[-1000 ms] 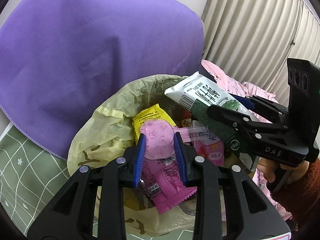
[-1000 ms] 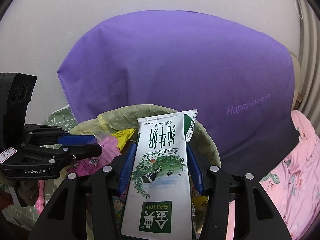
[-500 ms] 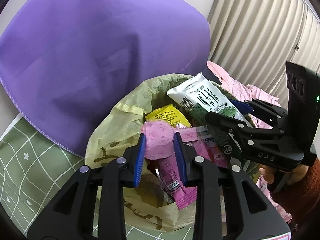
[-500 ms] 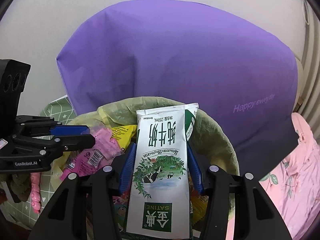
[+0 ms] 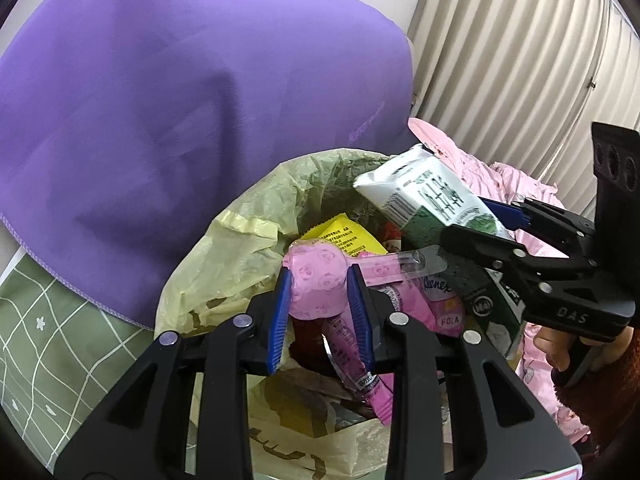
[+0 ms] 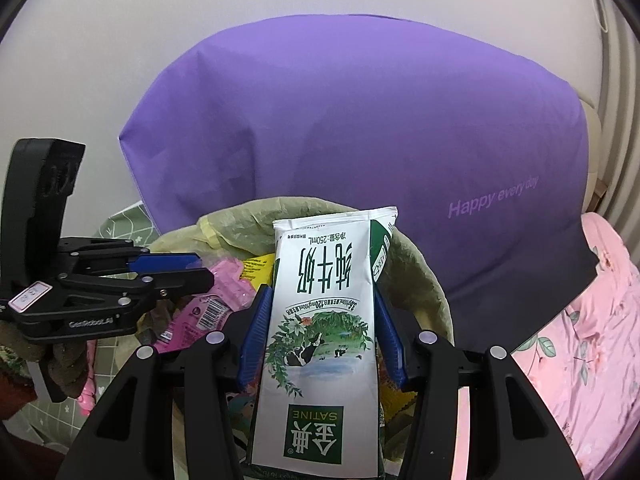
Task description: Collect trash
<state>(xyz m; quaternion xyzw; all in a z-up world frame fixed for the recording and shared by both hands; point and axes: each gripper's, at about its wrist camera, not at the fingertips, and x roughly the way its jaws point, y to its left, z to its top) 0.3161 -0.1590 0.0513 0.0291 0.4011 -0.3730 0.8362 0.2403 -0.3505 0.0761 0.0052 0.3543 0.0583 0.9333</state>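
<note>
A bin lined with a yellow-green bag stands below both grippers and holds several wrappers. My left gripper is shut on a crumpled pink wrapper with panda prints, held over the bin's mouth. Its clear tail sticks out to the right. My right gripper is shut on a white and green milk carton, gripped by its sides and pointing over the bin's rim. Each view shows the other gripper: the right gripper with the carton, and the left gripper over pink packets.
A big purple cloth covers something right behind the bin. Pink floral fabric lies to the right, a green checked cloth to the left, curtains at the back. A yellow packet and pink sachets lie inside the bin.
Both grips are unchanged. In the left wrist view the bin has slid right and more green cloth shows. The carton has edged slightly further over the bin.
</note>
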